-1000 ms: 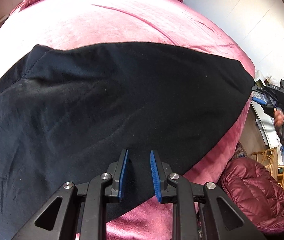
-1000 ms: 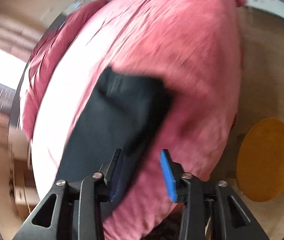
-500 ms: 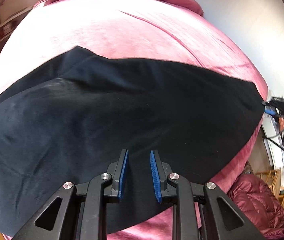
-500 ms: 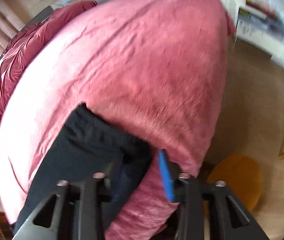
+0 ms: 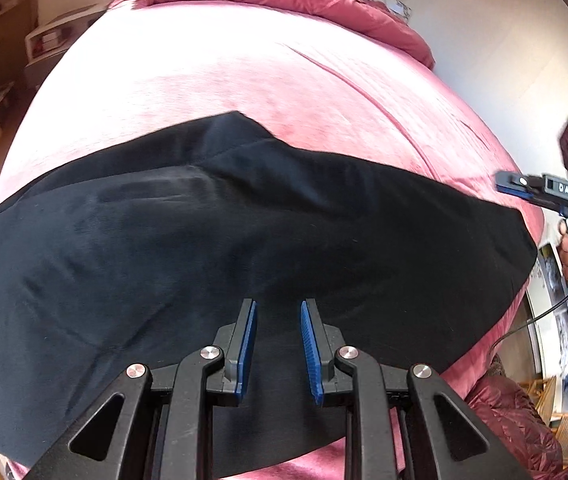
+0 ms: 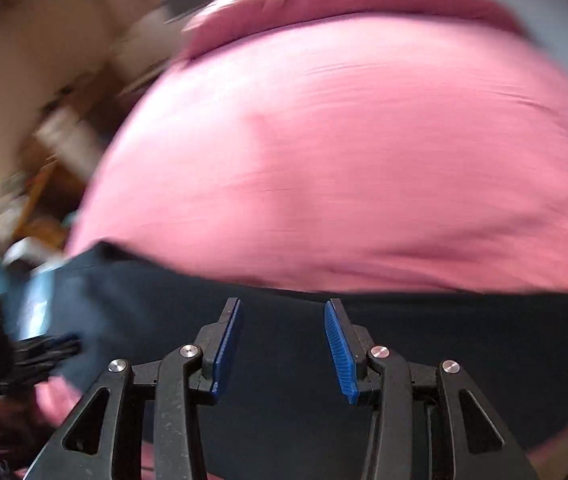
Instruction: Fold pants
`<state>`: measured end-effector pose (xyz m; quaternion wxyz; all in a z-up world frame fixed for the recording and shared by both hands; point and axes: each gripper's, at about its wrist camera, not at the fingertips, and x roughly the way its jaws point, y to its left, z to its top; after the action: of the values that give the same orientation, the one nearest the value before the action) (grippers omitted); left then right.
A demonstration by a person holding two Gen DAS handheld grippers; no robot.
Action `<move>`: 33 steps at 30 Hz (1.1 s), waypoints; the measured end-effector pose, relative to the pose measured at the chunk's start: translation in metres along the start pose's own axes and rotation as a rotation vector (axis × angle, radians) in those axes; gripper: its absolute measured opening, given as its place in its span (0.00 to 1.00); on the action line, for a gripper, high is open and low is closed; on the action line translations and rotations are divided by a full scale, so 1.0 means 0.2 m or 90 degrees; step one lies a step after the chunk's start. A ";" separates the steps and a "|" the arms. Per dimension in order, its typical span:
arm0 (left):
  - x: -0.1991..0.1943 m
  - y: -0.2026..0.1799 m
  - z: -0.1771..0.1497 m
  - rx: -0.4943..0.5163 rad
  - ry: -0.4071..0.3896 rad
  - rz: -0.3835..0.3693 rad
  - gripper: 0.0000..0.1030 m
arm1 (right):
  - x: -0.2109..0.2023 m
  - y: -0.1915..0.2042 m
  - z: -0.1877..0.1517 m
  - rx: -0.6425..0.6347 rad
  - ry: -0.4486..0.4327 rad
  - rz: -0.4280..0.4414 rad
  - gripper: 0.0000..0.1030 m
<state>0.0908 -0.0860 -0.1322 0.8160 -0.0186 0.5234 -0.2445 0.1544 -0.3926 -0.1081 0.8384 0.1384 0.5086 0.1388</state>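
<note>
Judging progress: I read the pants (image 5: 243,248) as laid out in one long dark band across the bed (image 5: 243,80), possibly leg over leg already; I can't confirm that. The crosswise folds look left to do.
Pants, look: black, soft knit, mostly smooth, with shallow creases left of centre and a small peak on the far edge.
Pants, place: on the pink bed cover, near its front edge, one end reaching toward the right side.
Left tool (image 5: 277,346): fingers parted, nothing between them, poised over the near edge of the cloth.
Right tool (image 6: 281,346): spread wide, empty, over the dark fabric; that view is blurred.
Nearby: dark red jacket (image 5: 512,416) beside the bed.
</note>
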 end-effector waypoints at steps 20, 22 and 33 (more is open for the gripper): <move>-0.08 0.28 -0.04 -0.028 -0.032 0.001 0.22 | 1.10 0.87 0.28 -0.125 0.242 0.175 0.10; -0.07 0.30 -0.05 -0.020 -0.030 0.004 0.22 | 1.04 0.92 0.30 -0.151 0.216 0.173 0.09; 0.09 0.37 0.04 -0.068 0.006 0.014 0.22 | 1.17 0.86 0.39 -0.132 0.197 0.102 0.08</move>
<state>0.1313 -0.0308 -0.1645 0.8142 -0.0556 0.5395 -0.2072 0.3117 -0.1540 -0.2008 0.7463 0.0684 0.6018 0.2761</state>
